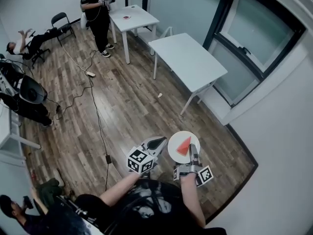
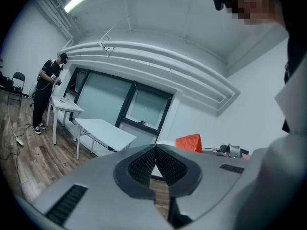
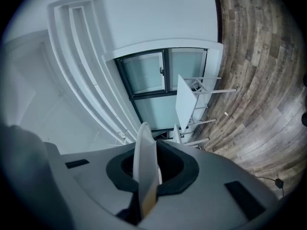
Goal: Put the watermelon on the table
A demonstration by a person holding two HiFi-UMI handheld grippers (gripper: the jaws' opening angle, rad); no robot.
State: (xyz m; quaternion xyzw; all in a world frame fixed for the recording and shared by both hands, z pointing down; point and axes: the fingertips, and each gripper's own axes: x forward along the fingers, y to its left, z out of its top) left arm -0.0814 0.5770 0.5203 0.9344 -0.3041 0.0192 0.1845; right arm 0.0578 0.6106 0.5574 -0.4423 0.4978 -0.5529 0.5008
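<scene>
A red wedge of watermelon (image 1: 184, 145) lies on a round white plate (image 1: 173, 148), carried above the wood floor. My right gripper (image 1: 194, 153) is shut on the plate's near rim. In the right gripper view the plate (image 3: 145, 150) stands edge-on between the pads, hiding the watermelon. My left gripper (image 1: 159, 142) is shut and empty, just left of the plate. In the left gripper view the jaws (image 2: 155, 151) meet at the tips, with the watermelon (image 2: 189, 142) behind them. A long white table (image 1: 188, 60) stands ahead by the window.
A smaller white table (image 1: 133, 17) holds a small pink item, and a person (image 1: 96, 13) stands beside it. Cables (image 1: 93, 99) trail across the floor. Other people and chairs (image 1: 29, 45) line the left side. A white wall (image 1: 283, 146) closes in on the right.
</scene>
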